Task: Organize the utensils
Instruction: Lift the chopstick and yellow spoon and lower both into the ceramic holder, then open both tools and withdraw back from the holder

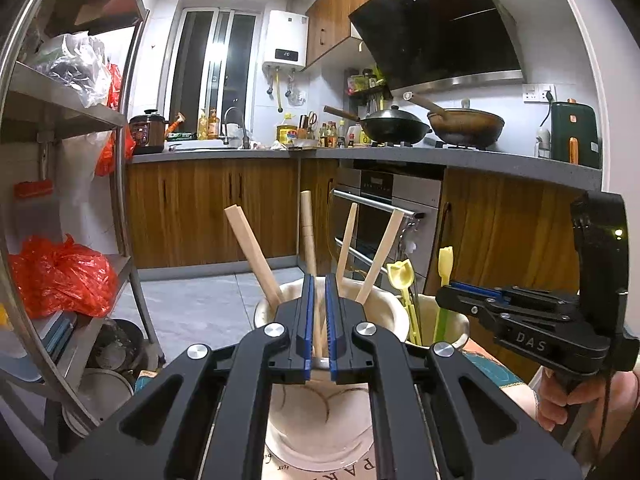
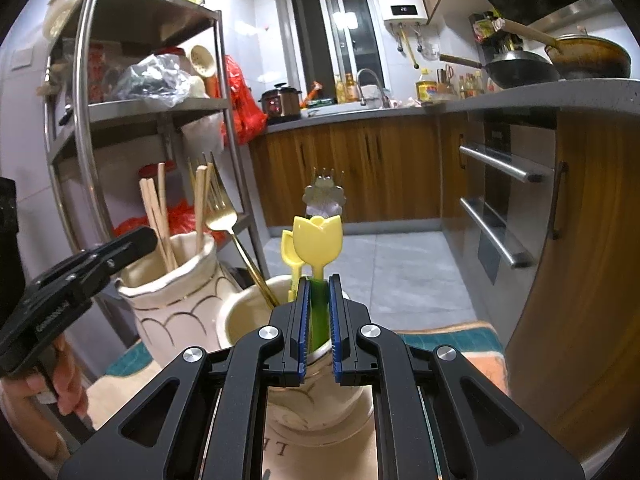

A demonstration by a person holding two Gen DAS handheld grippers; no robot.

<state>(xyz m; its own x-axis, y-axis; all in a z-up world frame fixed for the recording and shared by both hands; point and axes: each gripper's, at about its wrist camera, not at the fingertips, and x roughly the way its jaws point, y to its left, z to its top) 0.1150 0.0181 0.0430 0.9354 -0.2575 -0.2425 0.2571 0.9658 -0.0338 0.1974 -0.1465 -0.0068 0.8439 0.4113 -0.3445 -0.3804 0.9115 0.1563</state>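
**Both grippers clamped on utensils over two cream holders**

Two cream ceramic holders stand side by side, just apart, on a patterned mat with a teal border. The taller vase bristles with wooden chopsticks — about five sticks show in the left wrist view. The left gripper has its blue-padded jaws pressed together on one chopstick standing in that vase.

The shorter pot carries a gold fork, a yellow spoon and a yellow tulip-topped utensil with a green stem. The right gripper is clamped on that stem, above the pot's rim. A flower-shaped metal utensil end shows just behind the tulip.

Around them: a steel shelf rack with red plastic bags, wooden cabinets, a built-in oven, two woks on the stove, a grey tiled floor.
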